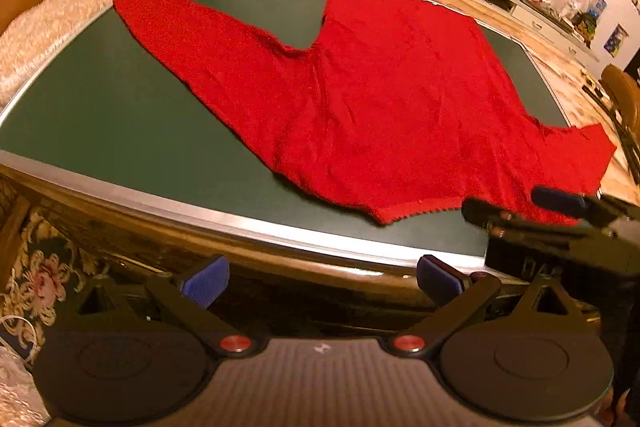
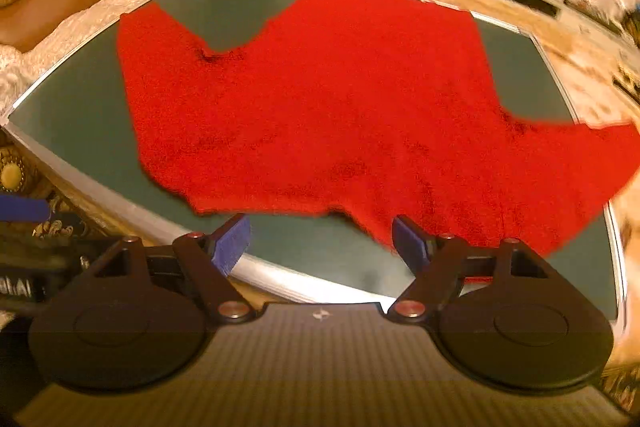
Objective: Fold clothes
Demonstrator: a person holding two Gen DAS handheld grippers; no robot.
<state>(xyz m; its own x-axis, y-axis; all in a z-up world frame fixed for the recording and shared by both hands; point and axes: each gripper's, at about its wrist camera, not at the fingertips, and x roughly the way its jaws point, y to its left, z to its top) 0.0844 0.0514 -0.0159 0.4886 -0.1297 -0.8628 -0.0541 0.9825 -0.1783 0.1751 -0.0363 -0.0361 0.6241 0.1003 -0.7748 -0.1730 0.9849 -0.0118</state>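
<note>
So the green-topped bench (image 1: 100,115) takes up most of what I see, with a metal rim along the near edge, and the red sweater (image 1: 380,99) is spread flat across the middle and right of it. Neckline sits at the near edge, hem at the far edge, one sleeve stretched out toward the far left and the other running off to the right, where its cuff looks like it hangs over the bench rim. As far as I can judge, folding hasn't started: nothing is doubled over, both sleeves are out, just a few light wrinkles in the body. So it's laid out and that's it; sleeves in, then body folds, all still to do. My left gripper (image 1: 320,283) hovers off the near edge of the bench, below the collar, fingers spread wide and holding nothing. My right gripper (image 2: 322,239) is a bit further in, over the near rim, fingers also released and wide apart with nothing between them, the right blue pad (image 2: 410,239) just at the near right shoulder edge of the sweater, though I can't tell if it touches. The right-wrist view is blurry.
</note>
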